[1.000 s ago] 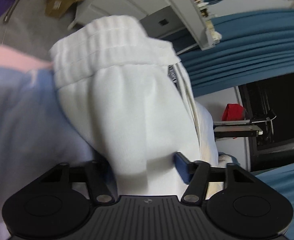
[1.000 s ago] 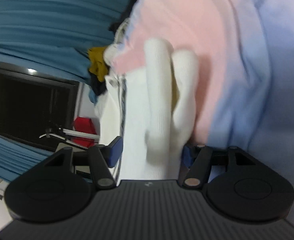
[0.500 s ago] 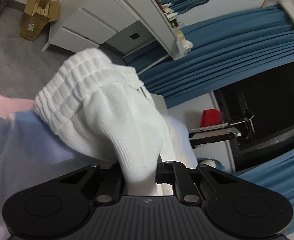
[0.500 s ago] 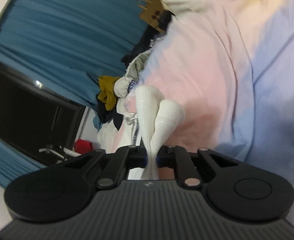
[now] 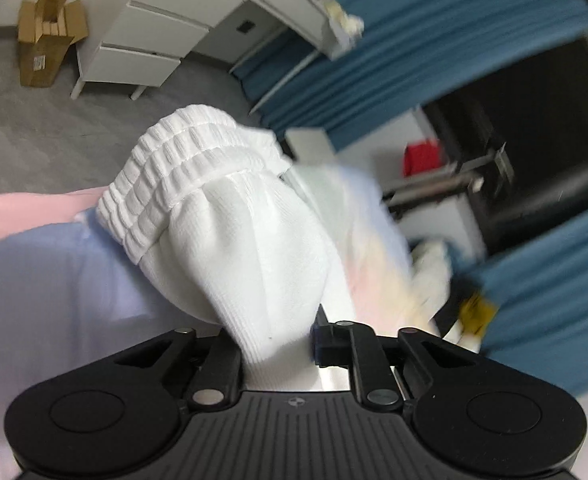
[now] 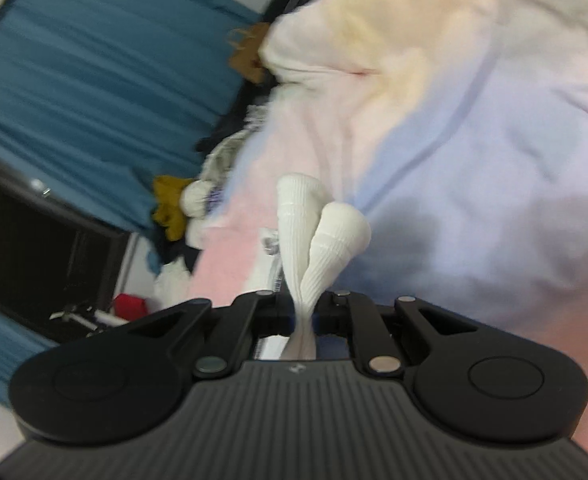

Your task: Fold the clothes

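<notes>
A white ribbed sock (image 5: pixel 221 232) with a gathered elastic cuff stands up from my left gripper (image 5: pixel 273 340). Its cloth fills the gap between the jaws, which are opening slightly while the pads still press on it. In the right wrist view, two rounded white sock ends (image 6: pixel 322 236) rise from my right gripper (image 6: pixel 304 312), which is shut tight on the pinched cloth below them. Both are held above a pastel pink, blue and yellow bed cover (image 6: pixel 494 160), also seen under the left gripper (image 5: pixel 33 280).
A cardboard box (image 5: pixel 47 36) and a white drawer unit (image 5: pixel 133 52) stand on the grey floor beyond the bed. Blue curtains (image 5: pixel 394 80) and a dark window are behind. A pile of mixed clothes (image 6: pixel 173 208) lies at the bed's far edge.
Both grippers went from open around the white cloth to closed on it. They then rose and swung, carrying the sock up off the bed cover.
</notes>
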`<move>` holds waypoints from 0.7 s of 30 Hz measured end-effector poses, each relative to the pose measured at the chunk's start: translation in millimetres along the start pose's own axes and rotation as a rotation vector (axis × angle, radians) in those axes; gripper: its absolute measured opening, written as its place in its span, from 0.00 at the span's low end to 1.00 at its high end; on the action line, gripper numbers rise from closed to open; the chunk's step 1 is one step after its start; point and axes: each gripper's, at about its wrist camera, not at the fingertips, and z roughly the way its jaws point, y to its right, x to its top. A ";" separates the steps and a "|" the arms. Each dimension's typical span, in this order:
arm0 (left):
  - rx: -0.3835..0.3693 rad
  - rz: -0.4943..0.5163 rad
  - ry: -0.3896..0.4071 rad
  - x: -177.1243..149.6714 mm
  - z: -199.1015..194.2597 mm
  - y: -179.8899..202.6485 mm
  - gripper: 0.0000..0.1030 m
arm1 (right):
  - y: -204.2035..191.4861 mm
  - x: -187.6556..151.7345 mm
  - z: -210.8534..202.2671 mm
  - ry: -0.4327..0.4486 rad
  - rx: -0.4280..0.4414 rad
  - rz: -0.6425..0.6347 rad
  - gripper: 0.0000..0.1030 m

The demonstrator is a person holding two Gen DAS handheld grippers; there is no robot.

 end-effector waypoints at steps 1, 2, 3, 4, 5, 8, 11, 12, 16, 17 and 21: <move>0.010 0.014 -0.020 -1.9 -2.0 -2.3 0.22 | 5.4 -0.8 1.8 -0.003 -0.015 0.015 0.10; 0.013 0.036 -0.039 -4.9 -5.3 -2.8 0.26 | 10.0 -1.6 3.6 -0.006 -0.029 0.026 0.10; 0.016 0.059 -0.059 -8.0 -8.5 -3.3 0.31 | 10.7 -2.5 5.4 -0.004 -0.033 0.021 0.10; 0.023 0.089 -0.064 -12.2 -15.2 -1.4 0.38 | 11.4 -3.5 7.3 -0.002 -0.038 0.016 0.10; 0.030 0.118 -0.069 -16.4 -22.0 0.6 0.40 | 12.2 -4.2 8.8 0.000 -0.041 0.011 0.10; 0.061 0.220 -0.063 -34.5 -43.2 12.2 0.51 | 16.4 -5.1 9.5 0.001 -0.044 -0.004 0.10; 0.113 0.402 -0.029 -60.6 -65.9 41.6 0.60 | 20.4 -4.4 11.4 -0.006 -0.041 -0.001 0.10; 0.127 0.459 -0.024 -70.5 -71.3 52.7 0.62 | 20.8 -3.8 12.1 -0.010 -0.041 -0.003 0.10; 0.115 0.634 -0.013 -117.0 -71.8 101.1 0.63 | 22.0 -2.1 14.2 -0.019 -0.037 -0.007 0.10; 0.106 0.665 -0.020 -127.6 -67.4 112.3 0.63 | 22.4 -1.9 14.6 -0.021 -0.036 -0.005 0.10; 0.063 0.791 -0.057 -172.0 -42.6 155.3 0.63 | 25.2 -0.5 15.3 -0.029 -0.022 0.009 0.10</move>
